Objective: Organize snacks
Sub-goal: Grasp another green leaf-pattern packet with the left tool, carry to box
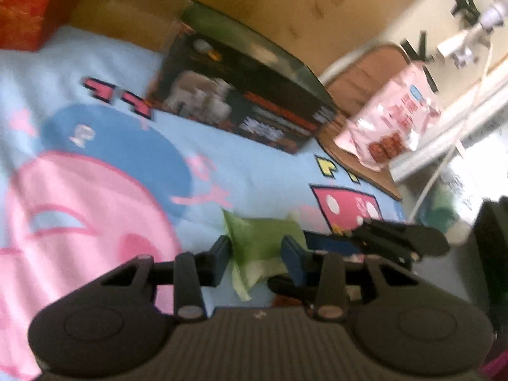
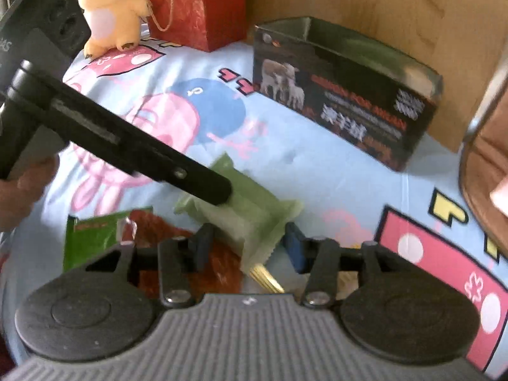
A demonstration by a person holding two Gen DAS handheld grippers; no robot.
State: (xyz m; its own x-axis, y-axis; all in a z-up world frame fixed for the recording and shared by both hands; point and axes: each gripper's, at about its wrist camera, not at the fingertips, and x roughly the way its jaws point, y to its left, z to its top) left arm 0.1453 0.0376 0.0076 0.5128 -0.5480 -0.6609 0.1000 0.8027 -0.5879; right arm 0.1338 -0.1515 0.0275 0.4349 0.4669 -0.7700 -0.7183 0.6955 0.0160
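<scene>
On the cartoon-print blue bedsheet [image 1: 260,171], seen from the left wrist, the left gripper [image 1: 255,255] clamps a pale green snack packet [image 1: 260,238] between its blue pads, the packet lying on the sheet. A dark open box [image 1: 241,101] stands beyond; a pink snack bag [image 1: 390,120] rests on a brown chair [image 1: 358,79]. From the right wrist, the right gripper [image 2: 250,247] straddles the same packet's near end, jaws apart, pads not pressing. A green-and-red packet [image 2: 95,235] lies just left.
</scene>
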